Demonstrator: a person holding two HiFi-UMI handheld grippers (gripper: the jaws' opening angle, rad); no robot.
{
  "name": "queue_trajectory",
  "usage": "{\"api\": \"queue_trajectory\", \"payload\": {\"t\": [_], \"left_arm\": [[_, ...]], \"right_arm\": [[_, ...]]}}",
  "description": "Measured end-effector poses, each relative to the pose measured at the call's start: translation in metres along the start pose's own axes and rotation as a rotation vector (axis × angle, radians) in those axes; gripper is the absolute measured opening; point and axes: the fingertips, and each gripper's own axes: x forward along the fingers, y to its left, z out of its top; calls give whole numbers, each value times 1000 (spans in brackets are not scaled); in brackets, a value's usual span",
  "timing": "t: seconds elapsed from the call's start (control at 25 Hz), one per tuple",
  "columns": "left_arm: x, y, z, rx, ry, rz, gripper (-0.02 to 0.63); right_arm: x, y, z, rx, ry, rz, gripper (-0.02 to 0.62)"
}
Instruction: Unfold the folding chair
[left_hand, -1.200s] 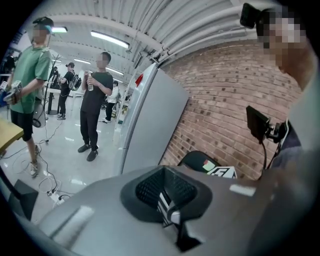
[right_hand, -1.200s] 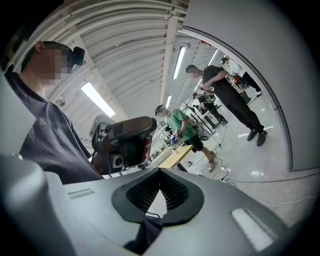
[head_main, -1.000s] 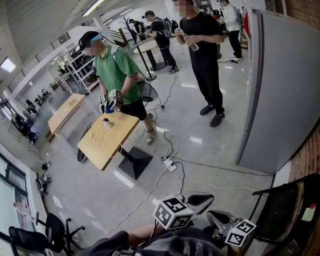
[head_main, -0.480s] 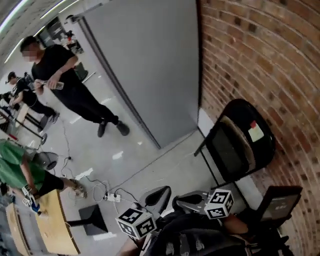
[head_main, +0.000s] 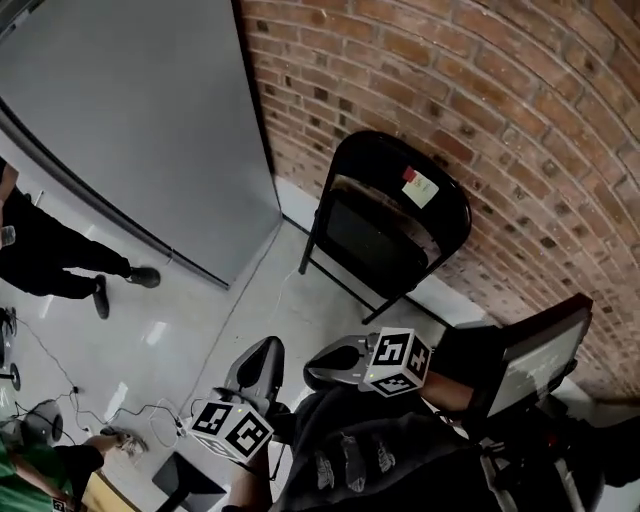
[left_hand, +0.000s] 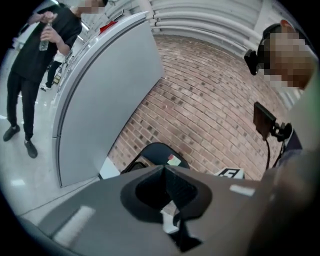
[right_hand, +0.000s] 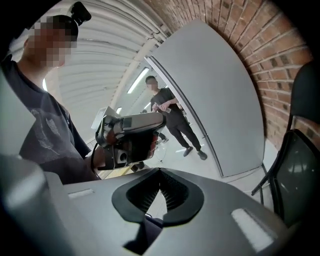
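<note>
The black folding chair (head_main: 390, 225) stands folded flat, leaning against the brick wall (head_main: 480, 100), with a small sticker on its backrest. Both grippers hang low in front of me, short of the chair and touching nothing. My left gripper (head_main: 266, 347) is shut and empty, its marker cube (head_main: 232, 430) below it. My right gripper (head_main: 314, 373) is also shut and empty, beside its cube (head_main: 398, 362). Past the closed jaws in the left gripper view (left_hand: 165, 170) the chair (left_hand: 160, 152) shows. In the right gripper view (right_hand: 160, 172) the chair (right_hand: 300, 165) lies at the right edge.
A tall grey panel (head_main: 130, 130) stands left of the chair, meeting the wall. A person in black (head_main: 50, 250) stands at the left. Cables (head_main: 150, 415) lie on the floor at lower left. A dark framed object (head_main: 530, 355) sits right of the chair.
The head view has swung from the open hall with its tables and people round to the brick wall. The folded chair now sits mid-view and both grippers point toward it.
</note>
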Motion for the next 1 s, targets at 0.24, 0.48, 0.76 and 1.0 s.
{"api": "queue_trajectory", "payload": {"t": [0.24, 0.48, 0.76, 1.0], "left_arm": [[13, 25, -9, -14, 41, -108, 2], [22, 11, -1, -9, 13, -159, 2], [49, 14, -2, -2, 12, -63, 2], [103, -24, -16, -28, 65, -38, 2]], "right_arm": [[6, -5, -10, -31, 76, -160, 2], [1, -12, 3, -69, 68, -206, 2], [-15, -38, 7, -91, 76, -124, 2], [-61, -70, 6, -9, 17, -61, 2]]}}
